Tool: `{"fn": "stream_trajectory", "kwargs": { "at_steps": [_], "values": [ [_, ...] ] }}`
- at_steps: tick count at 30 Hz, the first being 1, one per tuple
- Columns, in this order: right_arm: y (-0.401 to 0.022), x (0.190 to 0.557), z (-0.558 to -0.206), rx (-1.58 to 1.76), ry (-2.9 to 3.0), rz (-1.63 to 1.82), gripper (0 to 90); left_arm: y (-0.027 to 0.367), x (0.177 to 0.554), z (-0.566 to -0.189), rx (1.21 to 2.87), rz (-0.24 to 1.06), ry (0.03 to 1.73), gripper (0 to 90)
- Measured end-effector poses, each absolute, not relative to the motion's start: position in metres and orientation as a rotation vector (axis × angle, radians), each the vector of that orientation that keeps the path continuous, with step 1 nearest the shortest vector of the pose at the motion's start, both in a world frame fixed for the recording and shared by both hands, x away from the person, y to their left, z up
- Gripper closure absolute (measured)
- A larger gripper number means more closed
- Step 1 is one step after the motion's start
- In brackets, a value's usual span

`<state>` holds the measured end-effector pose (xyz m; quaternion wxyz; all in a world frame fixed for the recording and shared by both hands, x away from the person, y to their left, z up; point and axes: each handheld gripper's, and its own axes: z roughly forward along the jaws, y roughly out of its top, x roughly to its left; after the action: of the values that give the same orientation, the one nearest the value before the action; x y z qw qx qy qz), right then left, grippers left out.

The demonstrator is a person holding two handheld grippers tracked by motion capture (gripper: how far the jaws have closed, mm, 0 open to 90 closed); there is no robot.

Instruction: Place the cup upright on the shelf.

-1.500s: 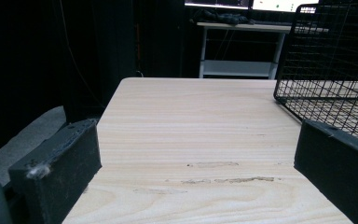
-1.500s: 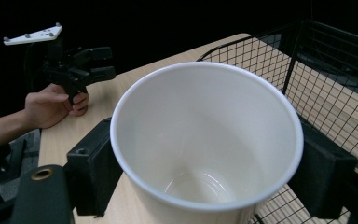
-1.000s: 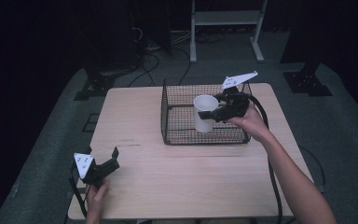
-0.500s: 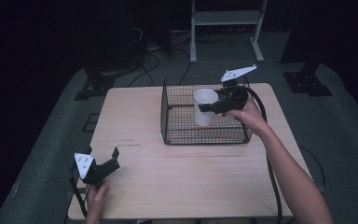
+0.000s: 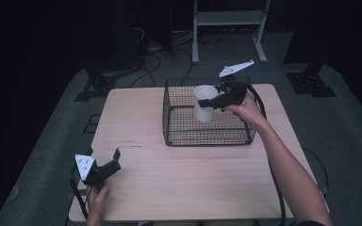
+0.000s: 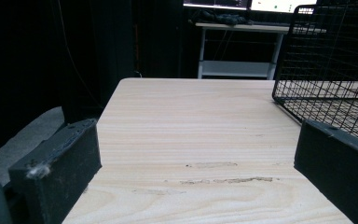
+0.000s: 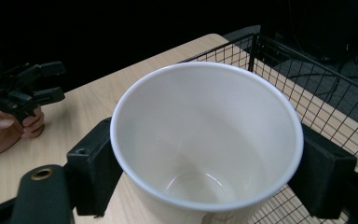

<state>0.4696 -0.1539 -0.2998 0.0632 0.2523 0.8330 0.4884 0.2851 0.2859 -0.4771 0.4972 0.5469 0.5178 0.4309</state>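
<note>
The right gripper (image 5: 215, 101) pinches a white cup (image 5: 204, 103) between its jaws, one jaw on each side of the wall just below the rim, and holds it upright above the floor of the wire basket (image 5: 207, 136), whose wall runs beyond and beside the jaws. The left gripper (image 5: 109, 165) rests spread and empty at the near table (image 5: 169, 174) corner, well apart. The smooth round wall could slip in the grip if the cup tilts, and its base could catch the basket's rim should the hand swing sideways too low
</note>
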Motion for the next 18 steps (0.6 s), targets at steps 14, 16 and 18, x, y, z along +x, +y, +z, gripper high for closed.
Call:
{"fn": "stream_trajectory", "kwargs": {
  "at_steps": [14,16,18],
  "values": [
    [-0.143,0.49,-0.305,0.778,2.516,1.493,19.5,0.286,0.286,-0.477,1.324,1.046,1.258,0.0],
    [-0.143,0.495,-0.309,0.798,2.521,1.498,19.5,0.286,0.286,-0.477,1.324,1.046,1.257,0.0],
    [-0.143,0.498,-0.313,0.805,2.528,1.499,19.5,0.286,0.286,-0.477,1.325,1.048,1.258,0.0]
  ]
}}
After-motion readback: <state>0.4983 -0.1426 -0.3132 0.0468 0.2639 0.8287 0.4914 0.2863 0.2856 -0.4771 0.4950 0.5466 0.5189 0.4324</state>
